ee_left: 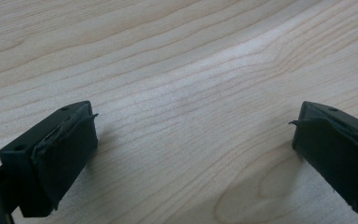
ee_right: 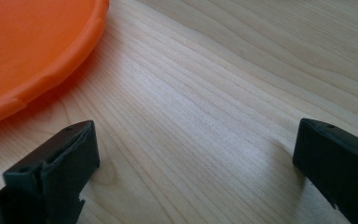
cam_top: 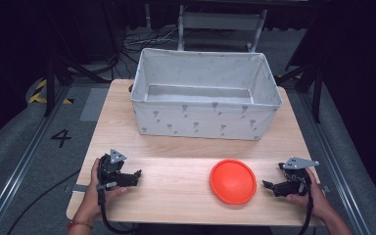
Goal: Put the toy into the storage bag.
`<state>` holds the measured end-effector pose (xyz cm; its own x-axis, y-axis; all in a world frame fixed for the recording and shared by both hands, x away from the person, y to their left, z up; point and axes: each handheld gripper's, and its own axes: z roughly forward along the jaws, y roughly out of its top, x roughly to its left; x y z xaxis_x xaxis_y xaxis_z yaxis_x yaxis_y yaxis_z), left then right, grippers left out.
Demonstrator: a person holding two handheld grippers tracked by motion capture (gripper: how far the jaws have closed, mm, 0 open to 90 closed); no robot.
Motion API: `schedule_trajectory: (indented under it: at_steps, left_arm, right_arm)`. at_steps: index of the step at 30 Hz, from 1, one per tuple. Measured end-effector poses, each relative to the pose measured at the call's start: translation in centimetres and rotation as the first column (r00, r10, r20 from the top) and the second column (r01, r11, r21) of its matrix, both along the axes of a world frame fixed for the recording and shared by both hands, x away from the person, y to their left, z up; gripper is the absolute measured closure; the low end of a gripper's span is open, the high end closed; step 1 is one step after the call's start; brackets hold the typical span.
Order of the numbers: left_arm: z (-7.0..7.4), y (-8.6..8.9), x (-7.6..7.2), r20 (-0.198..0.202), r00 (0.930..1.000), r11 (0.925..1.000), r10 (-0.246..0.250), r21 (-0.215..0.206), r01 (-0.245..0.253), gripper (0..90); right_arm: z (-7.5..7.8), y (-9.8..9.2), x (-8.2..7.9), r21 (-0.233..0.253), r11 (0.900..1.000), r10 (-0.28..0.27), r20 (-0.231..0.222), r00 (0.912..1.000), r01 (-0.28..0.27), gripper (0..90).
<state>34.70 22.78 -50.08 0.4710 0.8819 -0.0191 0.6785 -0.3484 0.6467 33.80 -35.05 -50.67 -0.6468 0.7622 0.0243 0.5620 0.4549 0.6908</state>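
Pale wooden table [cam_top: 176,188] carries both grippers low near its front edge — left gripper [cam_top: 138,173] and right gripper [cam_top: 265,184], jaws spread wide, gripping nothing. Orange plate [cam_top: 233,181] lies just beside the right gripper; fabric bin [cam_top: 205,120] stands beyond.

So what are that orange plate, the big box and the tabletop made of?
Orange plate: likely plastic, with a smooth, even, slightly glossy moulded rim. Box: looks like fabric, with soft, slightly sagging walls and a small printed pattern. Tabletop: pale wood or wood-look laminate, matte, showing clear grain lines.
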Motion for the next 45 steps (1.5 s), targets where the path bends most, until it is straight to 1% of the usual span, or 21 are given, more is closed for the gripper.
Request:
schedule_trajectory:
  at_steps: [2,5,9,10,11,12,13,14,15,16,18,22,24,26,32,35,37,38,41,44,45]
  left_arm:
    - [0.0,0.1,-0.1,-0.004,0.9999,0.9999,-0.012,0.001,0.012,0.3]
    - [0.0,0.1,-0.3,-0.005,0.9999,0.9999,-0.011,-0.001,0.011,0.3]
    - [0.0,0.4,-0.5,-0.003,0.9996,0.9996,-0.028,-0.002,0.028,0.5]
    - [0.0,0.4,-0.5,-0.003,0.9995,0.9995,-0.030,-0.003,0.030,0.5]
    - [0.0,0.4,-0.6,-0.005,0.9994,0.9994,-0.035,-0.003,0.034,0.5]
    - [0.0,0.4,-0.5,-0.003,0.9994,0.9994,-0.034,-0.003,0.034,0.5]
    - [0.0,0.4,-0.6,-0.004,0.9994,0.9994,-0.034,-0.004,0.034,0.5]
    - [0.0,0.4,-0.6,-0.005,0.9993,0.9993,-0.036,-0.002,0.036,0.5]
    - [0.0,0.5,-0.6,-0.006,0.9993,0.9993,-0.038,-0.003,0.038,0.5]
    - [0.0,0.5,-0.6,-0.004,0.9992,0.9992,-0.039,-0.003,0.039,0.5]
    - [0.0,0.5,-0.5,-0.005,0.9990,0.9990,-0.044,-0.003,0.044,0.5]
    - [0.0,0.5,-0.5,-0.002,0.9990,0.9990,-0.044,-0.003,0.044,0.5]
    - [0.0,0.5,-0.5,-0.004,0.9989,0.9989,-0.046,-0.003,0.046,0.5]
    - [0.0,0.5,-0.5,-0.005,0.9989,0.9989,-0.047,-0.003,0.047,0.5]
    - [0.1,0.5,-0.5,-0.008,0.9988,0.9988,-0.049,-0.002,0.049,0.4]
    - [0.1,0.5,-0.5,-0.008,0.9988,0.9989,-0.048,-0.002,0.048,0.5]
    - [0.1,0.5,-0.5,-0.008,0.9988,0.9989,-0.048,-0.002,0.048,0.5]
    - [0.1,0.5,-0.5,-0.008,0.9988,0.9988,-0.048,-0.002,0.048,0.5]
    - [0.1,0.5,-0.5,-0.008,0.9988,0.9988,-0.048,-0.002,0.048,0.4]
    - [0.1,0.5,-0.5,-0.008,0.9988,0.9989,-0.048,-0.002,0.048,0.5]
    - [0.1,0.5,-0.5,-0.007,0.9988,0.9988,-0.048,-0.002,0.048,0.4]
  right_arm:
    - [0.0,-0.1,0.0,-0.004,1.000,0.005,-0.002,1.0000,-0.005,0.5]
    - [0.1,-0.1,0.0,-0.010,1.000,-0.001,-0.009,1.0000,0.001,0.5]
    - [0.3,-0.1,0.1,-0.020,1.000,-0.008,-0.023,0.9997,0.007,0.7]
    - [0.4,-0.1,0.1,-0.024,1.000,-0.001,-0.027,0.9996,0.001,4.0]
    - [0.4,-0.1,0.1,-0.024,1.000,-0.001,-0.027,0.9996,0.001,4.0]
    - [0.5,-0.1,0.1,-0.017,1.000,0.006,-0.029,0.9996,-0.006,8.4]
    - [0.6,-0.1,-0.1,-0.015,1.000,0.012,-0.025,0.9996,-0.013,15.4]
    - [0.8,-0.1,-0.1,-0.012,1.000,0.020,-0.022,0.9996,-0.020,20.5]
    - [0.9,0.0,-0.2,-0.012,0.999,0.031,-0.022,0.9993,-0.031,20.8]
    - [1.0,0.1,-0.2,-0.011,0.999,0.034,-0.021,0.9992,-0.034,18.1]
    - [1.3,0.3,-0.3,-0.012,0.999,0.041,-0.014,0.9991,-0.041,19.4]
    - [2.4,0.9,-0.6,0.026,0.997,0.066,0.008,0.9978,-0.066,20.9]
    - [2.7,1.2,-0.7,0.050,0.996,0.077,0.009,0.9970,-0.078,21.2]
    - [2.9,1.7,-0.8,0.058,0.994,0.093,0.018,0.9956,-0.093,21.2]
    - [3.4,3.3,-0.9,0.092,0.987,0.129,0.013,0.9916,-0.129,21.0]
    - [3.5,4.3,-0.9,0.088,0.984,0.154,0.013,0.9880,-0.155,21.0]
    - [3.5,4.7,-0.9,0.101,0.982,0.161,0.008,0.9869,-0.161,21.0]
    - [3.3,5.2,-0.8,0.089,0.983,0.158,0.004,0.9874,-0.158,20.5]
    - [2.8,6.2,-0.5,0.064,0.984,0.167,-0.021,0.9858,-0.165,20.2]
    - [2.3,7.0,-0.2,0.058,0.983,0.178,-0.046,0.9829,-0.176,18.9]
    - [2.1,7.3,-0.2,0.046,0.982,0.183,-0.049,0.9818,-0.181,18.8]
